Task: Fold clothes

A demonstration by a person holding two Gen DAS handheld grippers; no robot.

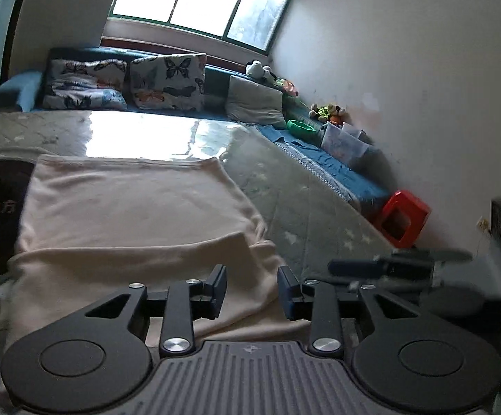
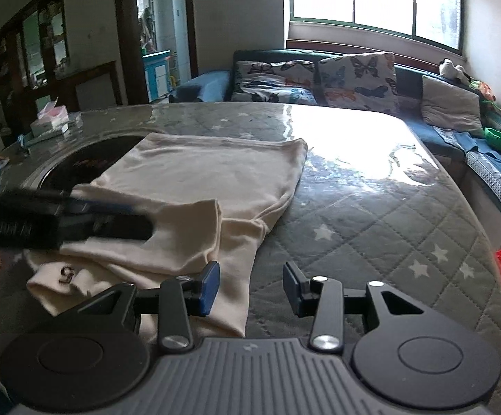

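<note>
A cream garment (image 1: 129, 207) lies on the quilted grey table cover (image 1: 302, 214), with one sleeve folded over its body. In the left wrist view my left gripper (image 1: 252, 290) is open and empty just above the garment's near edge. The right gripper shows blurred at the right (image 1: 382, 268). In the right wrist view the garment (image 2: 209, 180) lies ahead and left, with a small "5" mark near its sleeve end. My right gripper (image 2: 250, 285) is open and empty over the garment's right edge. The left gripper appears blurred at the left (image 2: 77, 218), over the folded sleeve.
A dark round inset (image 2: 77, 166) lies under the garment's left side. A sofa with butterfly cushions (image 2: 354, 76) stands behind the table. A red stool (image 1: 402, 218) stands at the right by the wall. A tissue box (image 2: 51, 119) sits at the table's far left.
</note>
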